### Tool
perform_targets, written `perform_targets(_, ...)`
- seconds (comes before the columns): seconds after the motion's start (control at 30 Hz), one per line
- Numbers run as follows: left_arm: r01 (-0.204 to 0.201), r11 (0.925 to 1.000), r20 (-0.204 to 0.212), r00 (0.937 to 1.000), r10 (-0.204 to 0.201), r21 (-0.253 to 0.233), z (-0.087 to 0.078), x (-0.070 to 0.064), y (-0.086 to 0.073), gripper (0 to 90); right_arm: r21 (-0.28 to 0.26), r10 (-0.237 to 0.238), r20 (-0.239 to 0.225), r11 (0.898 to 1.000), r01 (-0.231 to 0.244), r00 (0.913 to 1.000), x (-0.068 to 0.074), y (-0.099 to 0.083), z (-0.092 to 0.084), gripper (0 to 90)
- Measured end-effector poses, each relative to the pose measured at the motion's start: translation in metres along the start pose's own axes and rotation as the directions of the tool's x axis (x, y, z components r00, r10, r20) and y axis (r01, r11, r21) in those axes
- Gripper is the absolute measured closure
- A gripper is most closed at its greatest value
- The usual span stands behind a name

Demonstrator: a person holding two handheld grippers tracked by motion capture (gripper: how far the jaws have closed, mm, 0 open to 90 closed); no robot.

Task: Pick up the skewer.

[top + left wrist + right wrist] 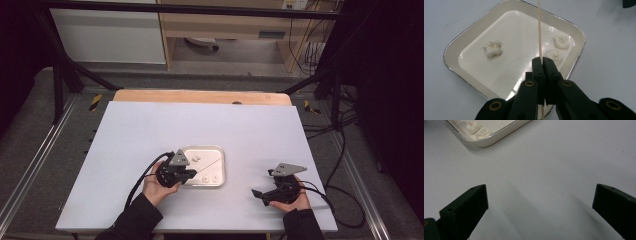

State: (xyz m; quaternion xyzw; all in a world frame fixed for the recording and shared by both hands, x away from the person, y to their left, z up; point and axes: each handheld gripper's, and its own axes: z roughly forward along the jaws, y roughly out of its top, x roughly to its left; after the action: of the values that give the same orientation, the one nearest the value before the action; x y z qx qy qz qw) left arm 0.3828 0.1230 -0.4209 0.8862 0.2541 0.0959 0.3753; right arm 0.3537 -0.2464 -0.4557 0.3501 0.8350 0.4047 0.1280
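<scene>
From the high view, the white bench fills the middle of the frame, and a pale square tray sits a little below its centre. The left gripper, in the person's left hand, rests at the tray's lower left corner, its jaws reaching over the rim. A thin wooden skewer runs from it up and to the right across the tray. The right gripper is low on the right side of the frame, well apart from the tray, held just above the bench.

In the left gripper view, the left gripper shows its two black jaws pressed together, pinching the skewer, which rises straight from them to the top edge of the frame. The tray lies beneath. One white puffy piece sits at centre left, and two more lie close together at the right, the nearer one just beside the jaw tips.

In the right gripper view, the right gripper has its jaws spread wide at the lower corners, with bare bench between them. The tray's corner shows at the upper left, with white pieces inside.
</scene>
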Motion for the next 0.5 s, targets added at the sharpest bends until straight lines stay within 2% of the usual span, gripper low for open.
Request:
perform_targets(0.23, -0.01, 0.9999, 0.009, 0.9999, 0.009, 0.003, -0.001, -0.003, 0.004, 88.8, 0.013, -0.046, 0.014, 0.999, 0.046, 0.9989, 0.006, 0.005, 0.002, 1.6)
perform_targets(0.43, -0.03, 0.9995, 0.014, 0.9994, 0.03, 0.007, -0.004, -0.008, 0.01, 88.8, 0.025, -0.116, 0.036, 0.993, 0.115, 0.9926, 0.014, 0.014, 0.002, 2.4)
perform_targets(0.5, -0.042, 0.9991, 0.015, 0.999, 0.042, 0.009, -0.005, -0.011, 0.012, 88.8, 0.027, -0.124, 0.038, 0.992, 0.123, 0.9915, 0.015, 0.015, 0.003, 2.7)
